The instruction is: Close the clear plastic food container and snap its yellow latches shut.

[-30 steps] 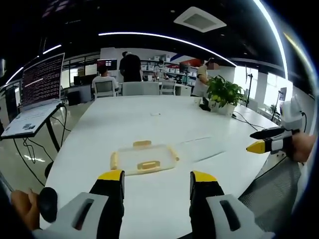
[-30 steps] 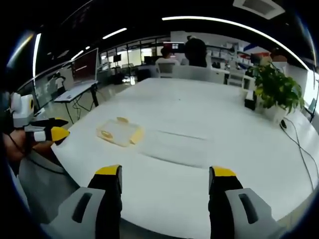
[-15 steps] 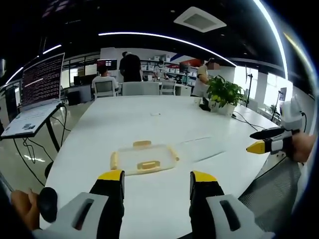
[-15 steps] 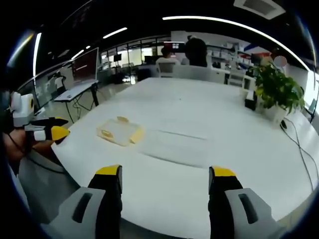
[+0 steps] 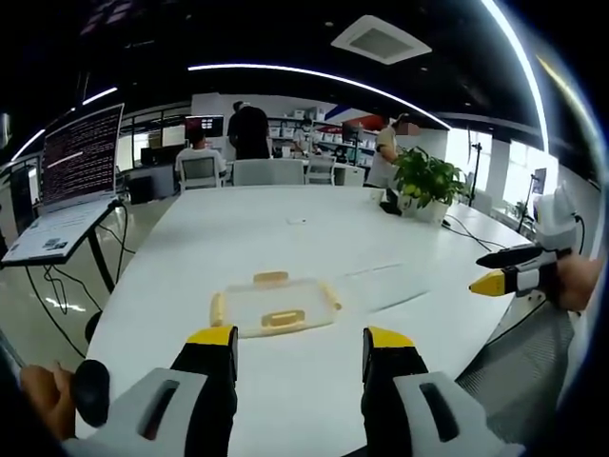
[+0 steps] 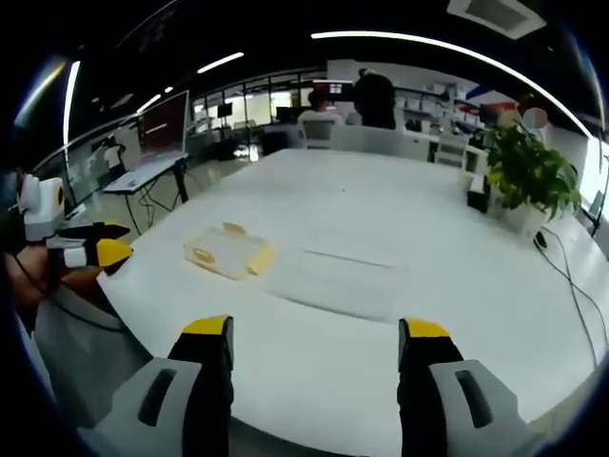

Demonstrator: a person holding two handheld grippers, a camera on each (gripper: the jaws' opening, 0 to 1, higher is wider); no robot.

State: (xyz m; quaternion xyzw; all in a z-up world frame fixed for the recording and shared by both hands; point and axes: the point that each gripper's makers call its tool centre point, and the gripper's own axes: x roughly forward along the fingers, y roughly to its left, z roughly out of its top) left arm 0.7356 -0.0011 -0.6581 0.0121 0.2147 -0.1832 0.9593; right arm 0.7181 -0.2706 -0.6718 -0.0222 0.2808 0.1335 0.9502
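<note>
A clear plastic piece with yellow latches (image 5: 274, 306) lies flat on the white table (image 5: 285, 224), just beyond my left gripper (image 5: 300, 345), whose jaws stand open and empty. Right beside it rests a second clear plastic piece (image 5: 388, 284), hard to make out against the table. In the right gripper view the latched piece (image 6: 228, 252) lies to the front left and the clear piece (image 6: 335, 271) sits ahead of my right gripper (image 6: 314, 335), open and empty. Each gripper appears at the edge of the other's view: the right gripper (image 5: 506, 275) and the left gripper (image 6: 93, 253), both off the table.
A potted plant (image 5: 425, 179) with cables (image 5: 466, 231) stands at the table's far right. A laptop on a stand (image 5: 68, 181) is off the table's left side. Chairs (image 5: 269, 169) and people (image 5: 249, 129) are at the far end.
</note>
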